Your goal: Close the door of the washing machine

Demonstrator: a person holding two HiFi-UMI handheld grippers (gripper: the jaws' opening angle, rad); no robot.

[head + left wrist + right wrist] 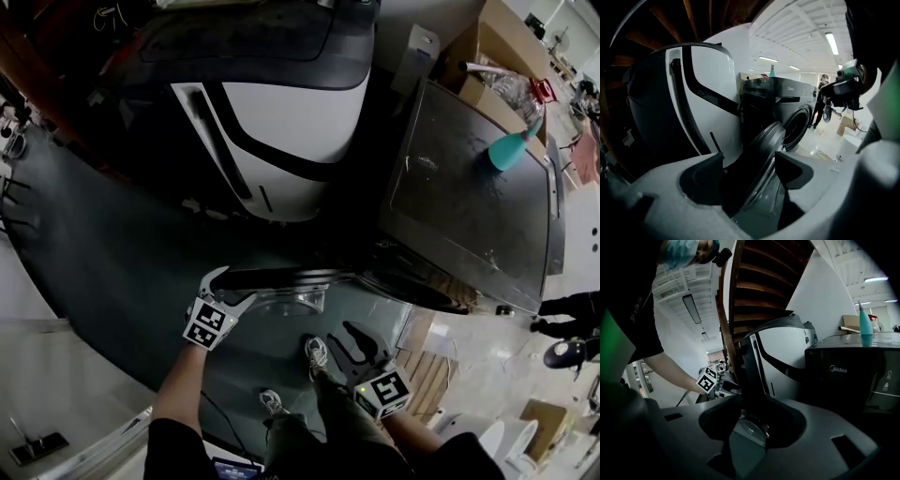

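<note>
The dark grey washing machine [469,206] stands at the right of the head view, and its round door [281,278] is swung open toward the left. My left gripper [225,281] is at the door's free edge. In the left gripper view the door's rim [761,150] runs between the wide-apart pads [705,176], and I see no pad pressing on it; the drum opening [799,124] shows behind. My right gripper [354,342] hangs lower, near the floor, open and empty, pointing at the door's edge [751,380].
A big white and black appliance [281,122] stands left of the washer. A teal bottle [511,150] sits on the washer's top, with cardboard boxes [487,56] behind. My shoes [317,354] and a wooden pallet [427,366] are below. Another person [567,305] stands at the right.
</note>
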